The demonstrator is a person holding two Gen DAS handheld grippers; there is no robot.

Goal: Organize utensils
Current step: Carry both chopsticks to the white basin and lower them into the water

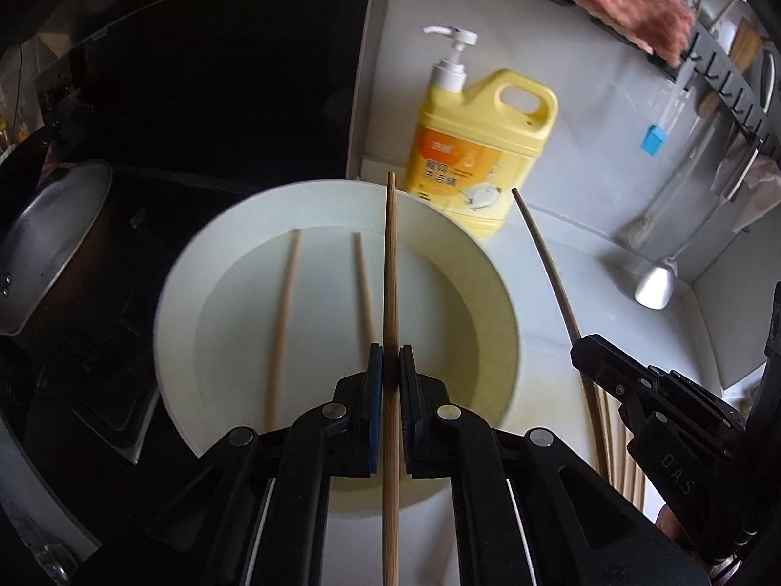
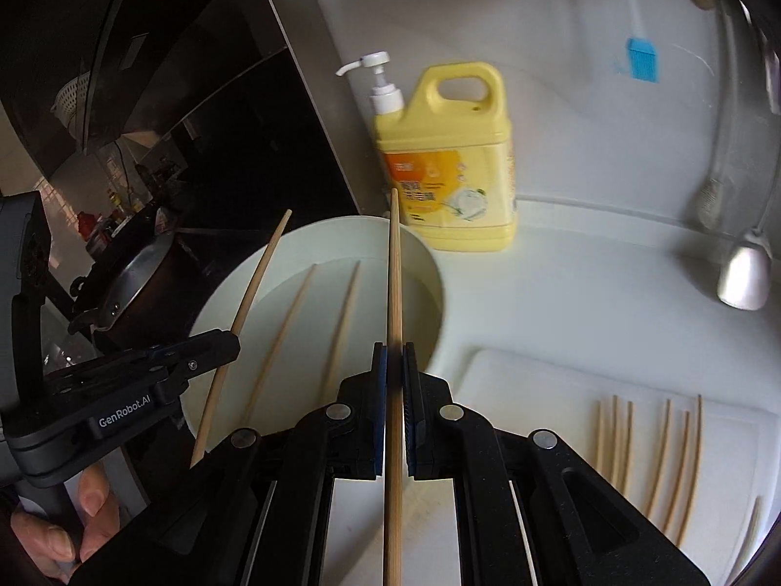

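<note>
My left gripper (image 1: 390, 359) is shut on a wooden chopstick (image 1: 390, 263) and holds it above a white plate (image 1: 175, 293). Two more chopsticks (image 1: 283, 322) lie in the plate. My right gripper (image 2: 395, 359) is shut on another chopstick (image 2: 394, 273) above the plate's right rim (image 2: 434, 263). The left gripper with its chopstick shows in the right wrist view (image 2: 215, 342); the right gripper shows in the left wrist view (image 1: 585, 346). Several chopsticks (image 2: 649, 449) lie side by side on a white cutting board (image 2: 537, 381) to the right.
A yellow dish-soap bottle (image 1: 483, 146) with a pump stands behind the plate. A dark pot with a lid (image 1: 53, 244) sits on the stove at left. A wall rack (image 1: 722, 78) holds a cloth, a blue brush (image 2: 642, 61) and a ladle (image 2: 744, 273).
</note>
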